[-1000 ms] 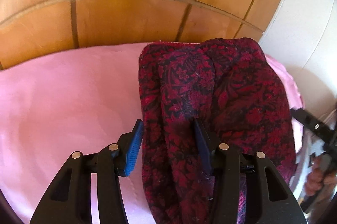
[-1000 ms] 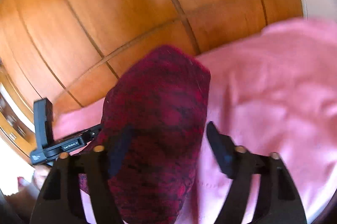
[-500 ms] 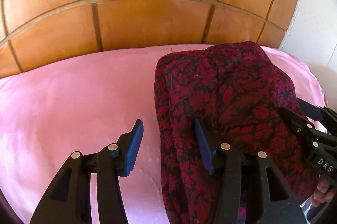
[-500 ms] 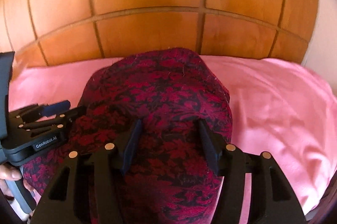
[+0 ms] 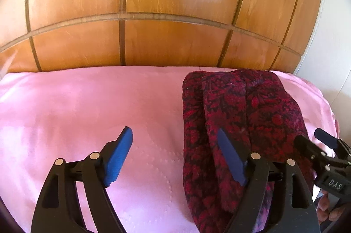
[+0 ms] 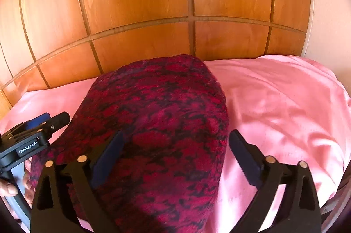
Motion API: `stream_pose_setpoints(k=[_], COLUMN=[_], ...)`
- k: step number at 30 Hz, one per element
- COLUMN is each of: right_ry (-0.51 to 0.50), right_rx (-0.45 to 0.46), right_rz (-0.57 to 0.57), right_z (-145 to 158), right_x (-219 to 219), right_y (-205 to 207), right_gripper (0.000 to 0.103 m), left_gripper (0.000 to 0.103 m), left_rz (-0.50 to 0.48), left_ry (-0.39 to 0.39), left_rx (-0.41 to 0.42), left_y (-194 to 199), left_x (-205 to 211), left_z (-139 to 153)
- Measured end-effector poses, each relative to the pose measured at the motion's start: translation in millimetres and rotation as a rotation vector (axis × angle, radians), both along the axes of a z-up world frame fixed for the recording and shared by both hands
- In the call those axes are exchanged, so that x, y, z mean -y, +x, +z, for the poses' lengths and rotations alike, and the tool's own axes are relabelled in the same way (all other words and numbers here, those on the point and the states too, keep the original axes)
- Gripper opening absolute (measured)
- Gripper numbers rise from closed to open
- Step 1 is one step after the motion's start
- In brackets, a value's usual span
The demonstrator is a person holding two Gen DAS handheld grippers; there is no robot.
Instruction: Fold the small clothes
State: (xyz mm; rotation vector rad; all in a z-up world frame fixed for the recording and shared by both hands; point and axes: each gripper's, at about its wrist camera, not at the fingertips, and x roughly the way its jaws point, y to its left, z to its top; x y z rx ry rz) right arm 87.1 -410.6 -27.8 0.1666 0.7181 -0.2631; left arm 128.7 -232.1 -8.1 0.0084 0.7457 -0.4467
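just now both sets of jaws opened wide, left gripper (image 5: 175, 154) and right gripper (image 6: 176, 156) releasing the folded garment (image 6: 153, 123), which lay on the bed (image 5: 87, 101); that fold looked finished.

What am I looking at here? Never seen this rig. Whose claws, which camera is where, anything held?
No robot arm: a person carries a handheld two-finger gripper in each hand, each with a fisheye camera looking along its fingers.

Left wrist view: the left gripper, blue pads, with the right gripper coming in at the edge.

Right wrist view: the right gripper, with the left gripper and the hand holding it at the edge.

A dark red floral garment, already folded into a bundle, lies on a pink sheet in front of wooden panelling.

Nothing is held. Both sets of jaws have just been opening and stand wide; the garment lies between the right jaws, unpinched.
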Motion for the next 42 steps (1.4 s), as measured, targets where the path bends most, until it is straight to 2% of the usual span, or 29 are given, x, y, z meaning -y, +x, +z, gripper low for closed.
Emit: stream_pose_setpoints(k=[5, 8, 15, 17, 21, 30, 35, 42], right_ry=[-0.057, -0.049, -0.026, -0.024, -0.063, -0.112, -0.095, -0.093], right_rx=[0.006, 0.025, 0.054, 0.062, 0.086, 0.029, 0.022, 0.057], right_rz=[-0.014, -0.041, -0.094, -0.099, -0.148, -0.207, -0.233, -0.244], right_z=[6.9, 12.8, 17.3, 16.6, 13.5, -0.8, -2.6, 10.2], right_x=[-14.0, -18.6, -38.7, -46.9, -65.4, -84.7, -86.4, -80.4], right_y=[-10.4, -20.7, -51.4, -60.2, -78.1, -90.1, -94.2, -97.9], right_gripper=[0.1, 0.1, 0.101, 0.101, 0.101, 0.101, 0.101, 0.101], left_gripper=[0.084, 0.089, 0.094, 0.098, 0.098, 0.099, 0.099, 0.099], left_rz=[0.0, 0.013, 0.041, 0.05, 0.058, 0.085, 0.079, 0.112], left_ry=[0.003, 0.001, -0.002, 0.009, 0.006, 0.016, 0.014, 0.036], left_rx=[0.055, 0.081, 0.105, 0.114, 0.109, 0.106, 0.102, 0.133], left_y=[-18.2, -29.9, -55.3, -63.8, -76.9, -95.4, -101.6, -109.0], left_x=[-6.1, -12.3, -28.0, -32.7, -39.2, -50.9, -52.2, -52.5], left_z=[11.1, 16.1, 18.2, 17.6, 14.5, 14.3, 14.2, 18.1])
